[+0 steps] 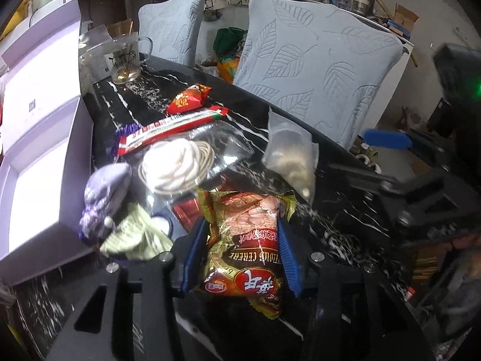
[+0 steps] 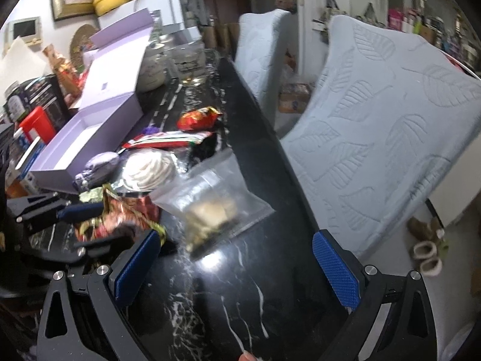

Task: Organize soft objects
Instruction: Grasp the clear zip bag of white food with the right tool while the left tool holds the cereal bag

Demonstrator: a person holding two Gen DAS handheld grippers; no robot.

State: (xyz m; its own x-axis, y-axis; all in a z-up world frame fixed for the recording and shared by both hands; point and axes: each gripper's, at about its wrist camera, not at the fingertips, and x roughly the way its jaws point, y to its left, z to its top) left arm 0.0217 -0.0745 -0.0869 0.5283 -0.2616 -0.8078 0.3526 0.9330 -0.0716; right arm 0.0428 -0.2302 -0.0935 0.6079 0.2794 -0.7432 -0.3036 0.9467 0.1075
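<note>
My left gripper point(image 1: 240, 234) is shut on a red and gold cereal packet point(image 1: 246, 240); its blue pads press both sides of the packet on the black marble table point(image 1: 330, 210). Just beyond lie a clear bag with a white coil point(image 1: 177, 165), a purple plush point(image 1: 105, 192) and a pale green cloth point(image 1: 135, 234). A clear zip bag with pale contents point(image 2: 210, 198) lies ahead of my right gripper point(image 2: 237, 240), which stands open over bare table with nothing between its fingers. The right wrist view shows the left gripper point(image 2: 84, 210) and the packet point(image 2: 120, 213) at its left.
An open lilac box point(image 1: 45, 150) stands along the table's left side. Farther back lie a long red and white packet point(image 1: 171, 129), a red snack packet point(image 1: 188, 97) and a glass jug point(image 1: 126, 60). Two light blue chairs point(image 1: 315, 60) line the right edge.
</note>
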